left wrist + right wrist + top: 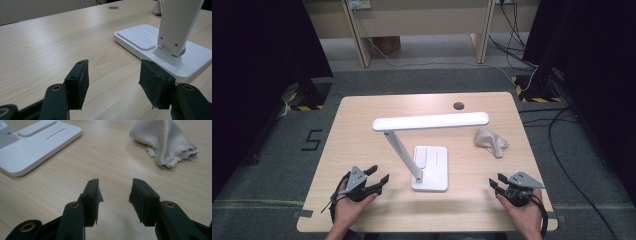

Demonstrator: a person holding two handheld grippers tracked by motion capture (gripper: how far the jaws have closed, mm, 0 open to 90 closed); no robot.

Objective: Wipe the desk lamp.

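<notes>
Squarely in the middle of the high view stands a white desk lamp [422, 150]: a flat rectangular plastic base with rounded corners, a slim arm leaning up and to the left, and a long straight light bar running level across the centre of the frame. It sits on a pale wood-grain desk [362, 125] with a small round dark cable hole near its far edge. To the right of the lamp, well apart from it, lies a crumpled beige cloth [491, 141]; in the right gripper view its weave shows a fine waffle texture and a frayed edge, at upper right. The left gripper [379, 179] rests at the lower left of the high view, just beside the lamp base, its black jaws released with bare desk between them; in the left gripper view the ribbed pad on the base fills the upper right. The right gripper [494, 181] sits at lower right, jaws likewise spread and grasping nothing. Its pads look worn and ragged at the tips, though the blur makes that uncertain.
</notes>
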